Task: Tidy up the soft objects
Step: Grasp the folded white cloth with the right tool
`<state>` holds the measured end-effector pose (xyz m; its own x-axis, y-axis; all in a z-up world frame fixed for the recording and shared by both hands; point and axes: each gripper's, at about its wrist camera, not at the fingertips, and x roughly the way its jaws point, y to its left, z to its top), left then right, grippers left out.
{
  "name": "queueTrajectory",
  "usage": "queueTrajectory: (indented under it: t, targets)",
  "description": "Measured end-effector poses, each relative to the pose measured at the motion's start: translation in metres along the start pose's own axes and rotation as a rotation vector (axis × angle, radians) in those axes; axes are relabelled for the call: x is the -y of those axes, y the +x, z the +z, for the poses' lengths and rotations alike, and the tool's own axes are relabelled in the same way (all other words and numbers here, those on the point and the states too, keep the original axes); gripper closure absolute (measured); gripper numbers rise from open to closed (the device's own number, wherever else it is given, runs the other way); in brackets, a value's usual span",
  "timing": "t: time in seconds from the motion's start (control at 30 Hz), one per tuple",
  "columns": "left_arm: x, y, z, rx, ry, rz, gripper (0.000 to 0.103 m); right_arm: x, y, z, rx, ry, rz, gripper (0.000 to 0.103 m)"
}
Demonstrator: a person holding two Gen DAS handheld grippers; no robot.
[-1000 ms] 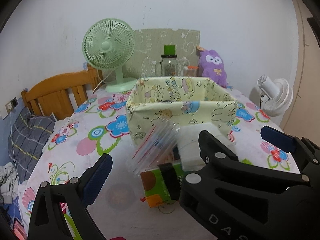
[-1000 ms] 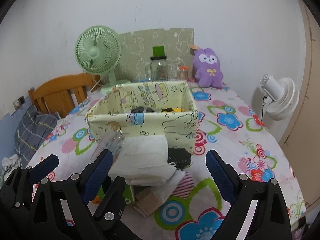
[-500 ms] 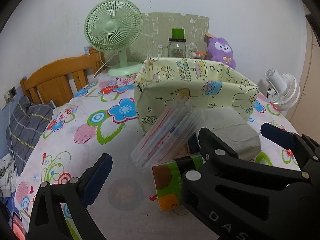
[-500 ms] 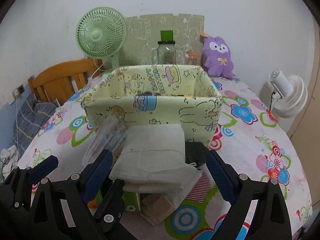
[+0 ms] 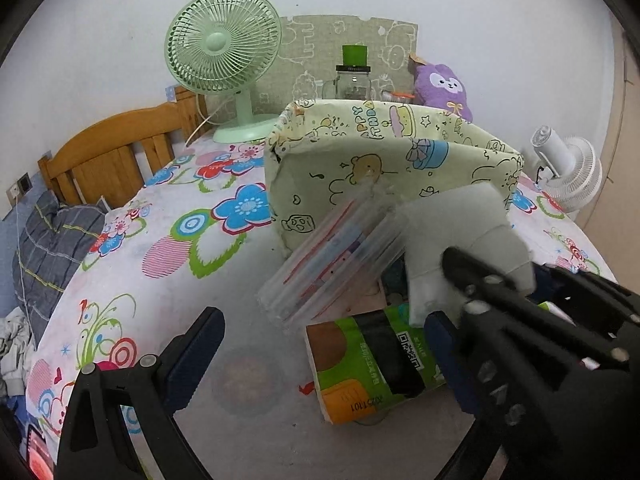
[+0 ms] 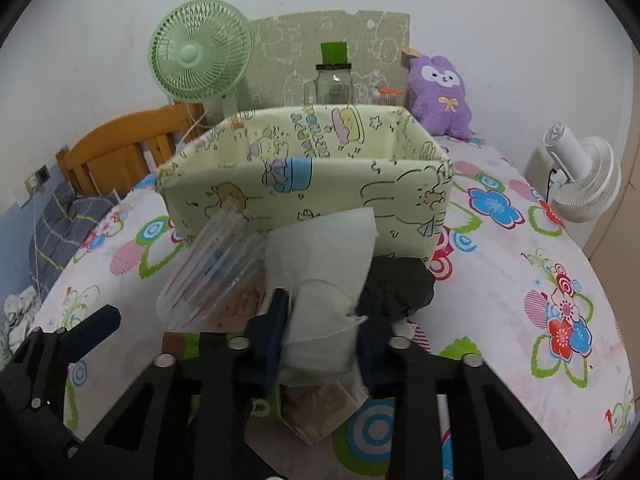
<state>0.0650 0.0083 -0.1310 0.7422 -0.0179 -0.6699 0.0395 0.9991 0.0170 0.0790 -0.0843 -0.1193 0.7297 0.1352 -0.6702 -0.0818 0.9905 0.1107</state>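
A white folded cloth (image 6: 320,280) is pinched by the right gripper (image 6: 320,344), whose jaws have just been closing, near the fabric box (image 6: 304,176). The left gripper (image 5: 320,344) is held spread, empty.

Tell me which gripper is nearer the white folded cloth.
Right. The right gripper has just closed its jaws on the white folded cloth, pinching its near edge. The left gripper hangs open beside it, over the green tissue pack, not touching the cloth.

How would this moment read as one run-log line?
right gripper: just closed on white cloth | left gripper: open | fabric box: behind
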Motion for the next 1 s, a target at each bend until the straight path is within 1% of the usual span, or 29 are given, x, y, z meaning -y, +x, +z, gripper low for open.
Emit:
queueTrajectory:
  t: [0.17,0.37,0.6,0.87,1.0]
  targets:
    - [0.002,-0.001,-0.003,-0.011,0.002,0.007,0.002,0.003,-0.01,-0.001,0.02,0.008,0.001,0.078]
    - [0.009,-0.002,-0.006,-0.02,0.02,0.011,0.002,0.008,-0.019,-0.004,0.035,0.021,-0.012,0.079]
    - [0.017,0.002,-0.01,-0.038,0.032,-0.001,0.002,0.016,-0.02,-0.008,0.025,0.033,-0.035,0.079]
    - [0.017,0.01,-0.009,-0.061,0.005,-0.018,0.002,0.016,-0.013,-0.011,0.008,0.027,-0.051,0.079]
    - [0.019,0.008,-0.006,-0.055,0.012,-0.034,0.002,0.017,-0.014,-0.012,0.007,0.019,-0.066,0.079]
